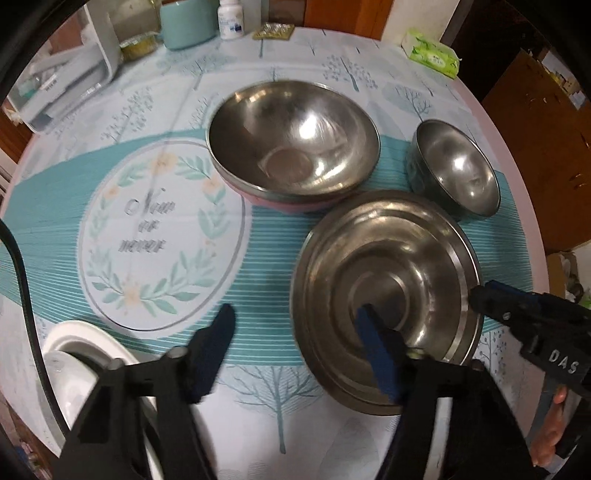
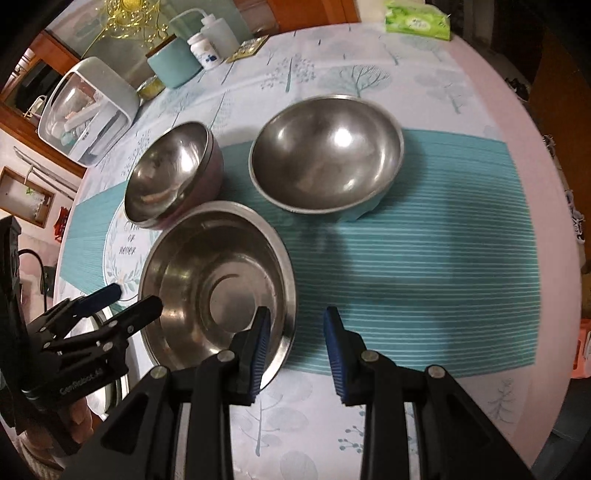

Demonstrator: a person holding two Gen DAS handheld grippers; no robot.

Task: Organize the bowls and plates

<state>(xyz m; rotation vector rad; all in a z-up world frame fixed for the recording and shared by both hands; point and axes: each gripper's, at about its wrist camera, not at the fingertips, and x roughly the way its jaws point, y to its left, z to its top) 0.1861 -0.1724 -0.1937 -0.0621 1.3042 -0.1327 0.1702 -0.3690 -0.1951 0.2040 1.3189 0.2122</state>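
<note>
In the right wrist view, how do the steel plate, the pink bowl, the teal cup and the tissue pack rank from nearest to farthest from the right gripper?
From the right gripper:
1. Steel plate, just under its left finger.
2. Pink bowl, behind the plate, left.
3. Teal cup, far left on the table.
4. Tissue pack, far edge, right.

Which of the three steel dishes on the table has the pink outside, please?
The pink-sided bowl at the back left. The small bowl beside it has a dark outside, and the shallow plate in front is bare steel.

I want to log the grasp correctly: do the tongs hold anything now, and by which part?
Nothing is held yet. Both the left tongs and the right tongs stand open astride the rim of the steel plate, pads not pressing.
</note>
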